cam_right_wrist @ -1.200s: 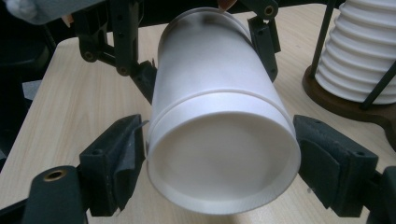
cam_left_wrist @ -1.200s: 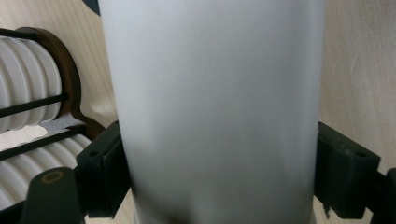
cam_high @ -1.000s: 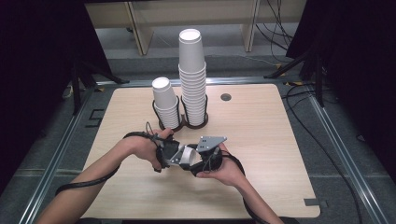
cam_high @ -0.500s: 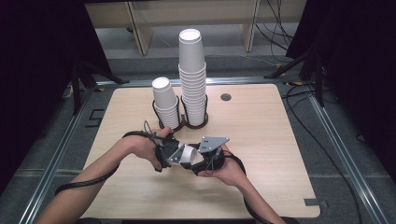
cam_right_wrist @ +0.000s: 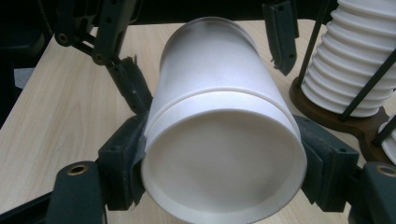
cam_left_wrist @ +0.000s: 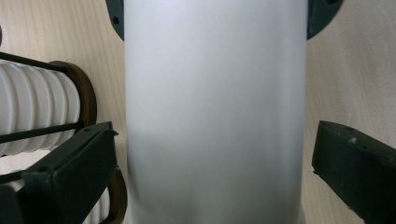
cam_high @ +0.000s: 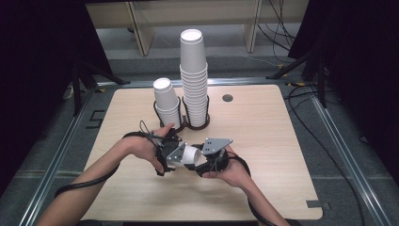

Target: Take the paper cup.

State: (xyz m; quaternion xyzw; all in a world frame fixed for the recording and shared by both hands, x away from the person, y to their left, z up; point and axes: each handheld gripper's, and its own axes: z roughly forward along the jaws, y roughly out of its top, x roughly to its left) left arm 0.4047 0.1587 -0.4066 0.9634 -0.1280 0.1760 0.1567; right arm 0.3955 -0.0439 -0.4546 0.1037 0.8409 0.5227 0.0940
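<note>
In the right gripper view, the right tool [cam_right_wrist: 224, 172] clamps the paper cup [cam_right_wrist: 219, 140] rim.

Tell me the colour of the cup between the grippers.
Plain white, no print. The cup shows best in the right gripper view.

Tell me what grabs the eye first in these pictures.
A white paper cup lies sideways between two hand-held tools above the table's near middle. The right tool clamps its rim end; the left tool's jaws, just opened, stand clear of its sides. Behind, a tall cup stack towers beside a shorter one.
</note>
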